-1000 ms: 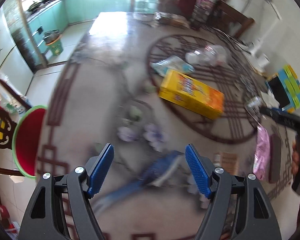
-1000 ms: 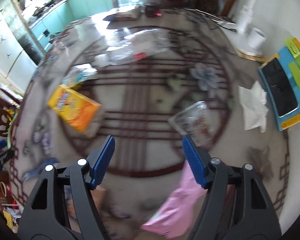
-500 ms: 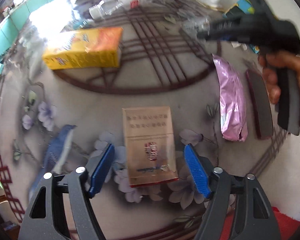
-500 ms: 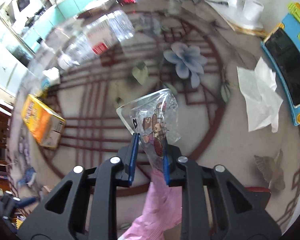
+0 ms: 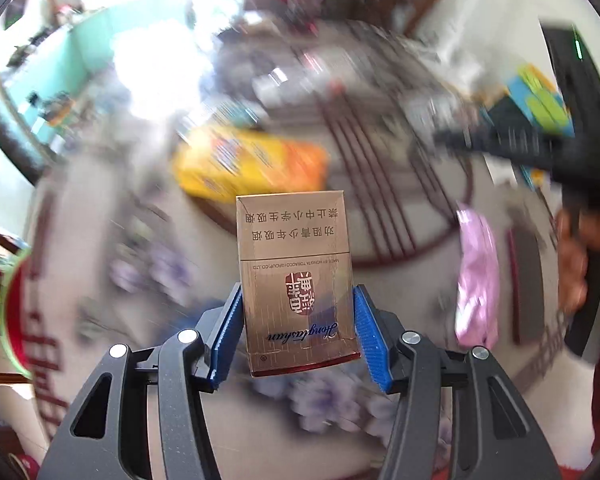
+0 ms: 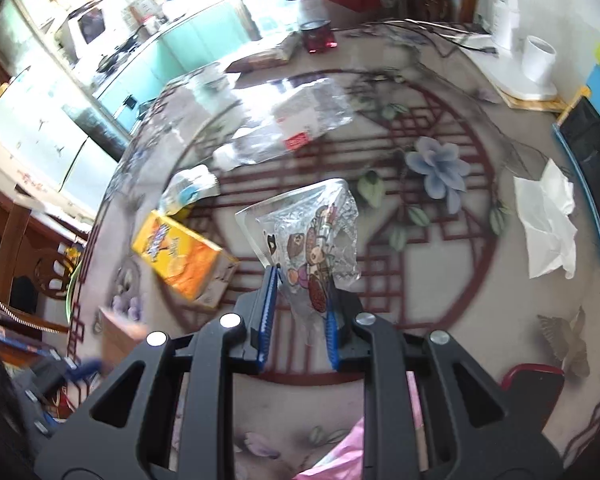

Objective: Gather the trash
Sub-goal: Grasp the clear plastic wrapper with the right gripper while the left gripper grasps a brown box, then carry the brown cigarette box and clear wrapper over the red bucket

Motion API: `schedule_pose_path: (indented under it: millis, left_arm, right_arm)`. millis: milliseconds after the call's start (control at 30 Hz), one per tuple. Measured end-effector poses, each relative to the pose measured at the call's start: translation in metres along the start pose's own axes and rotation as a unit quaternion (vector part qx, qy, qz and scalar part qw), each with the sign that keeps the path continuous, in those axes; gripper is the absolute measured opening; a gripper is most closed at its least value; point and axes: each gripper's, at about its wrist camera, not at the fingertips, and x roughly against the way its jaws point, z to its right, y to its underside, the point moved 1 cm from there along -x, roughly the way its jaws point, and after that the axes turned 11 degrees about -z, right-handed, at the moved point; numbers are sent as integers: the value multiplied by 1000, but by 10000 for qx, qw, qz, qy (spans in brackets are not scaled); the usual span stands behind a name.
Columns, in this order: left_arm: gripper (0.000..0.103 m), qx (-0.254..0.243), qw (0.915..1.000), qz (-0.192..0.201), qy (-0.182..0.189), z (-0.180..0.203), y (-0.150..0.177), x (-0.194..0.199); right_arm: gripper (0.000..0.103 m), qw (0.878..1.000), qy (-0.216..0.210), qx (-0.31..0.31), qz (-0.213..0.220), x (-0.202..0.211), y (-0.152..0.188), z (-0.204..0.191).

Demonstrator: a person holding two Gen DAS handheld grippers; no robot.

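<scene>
Two pieces of trash are in hand. A brown cigarette pack [image 5: 298,284] is held between the blue pads of the left gripper [image 5: 298,334], whose jaws are closing on its sides; both pads appear to touch the pack, and it is lifted clear of the blurred table behind it. A crumpled clear wrapper [image 6: 312,240] printed with cartoon figures is pinched in the right gripper [image 6: 298,316], whose jaws stand narrow around its lower end.

Much is judged to be left on the patterned table [image 6: 440,280]: a yellow box [image 6: 184,256], a flattened clear bottle [image 6: 288,124], a small blue-and-white packet [image 6: 190,186], a white tissue [image 6: 548,220] and a pink bag [image 5: 476,276] all lie there uncollected.

No bin or sack for the trash can be identified with certainty; a red, green-rimmed shape [image 5: 14,320] is cut off at the left edge of the left view and cannot be made out. The left view is heavily smeared, so the far table is hard to read. The lower end of the wrapper is hidden between the jaws, and the pink bag is mostly hidden under the right gripper in its own view.
</scene>
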Motion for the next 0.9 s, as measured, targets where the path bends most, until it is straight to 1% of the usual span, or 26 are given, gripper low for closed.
schedule_pose_path:
  millis: [100, 267, 433, 533, 600, 633, 667, 733, 867, 900]
  left_arm:
    - [51, 211, 9993, 268, -140, -18, -11, 24]
    - [51, 449, 9974, 506, -234, -42, -24, 47]
    - [51, 530, 9961, 629, -326, -50, -24, 55]
    - [51, 562, 9961, 591, -338, -52, -25, 50]
    - [51, 581, 9961, 580, -326, -52, -22, 50]
    - [51, 586, 9961, 570, -320, -52, -21, 50]
    - [51, 593, 9962, 563, -309, -53, -20, 50]
    - [51, 597, 9962, 551, -303, -52, -19, 49]
    - [51, 611, 9962, 540, -292, -52, -20, 49]
    - [51, 612, 9962, 540, -297, -52, -19, 49]
  right_arm:
    - [22, 9999, -128, 89, 32, 1, 0, -15]
    - [22, 9990, -189, 371, 161, 11, -1, -40]
    - [22, 9972, -211, 671, 246, 18, -2, -61]
    - [22, 9966, -50, 811, 152, 10, -1, -68]
    - [43, 9971, 61, 753, 45, 2, 0, -65]
    - [64, 9972, 138, 735, 6, -3, 0, -61]
    - [66, 9969, 257, 738, -65, -11, -1, -58]
    - [66, 9959, 418, 748, -302, -28, -2, -52]
    - [66, 9947, 443, 670, -641, -57, -4, -42]
    - [65, 9951, 375, 598, -699, -63, -5, -39]
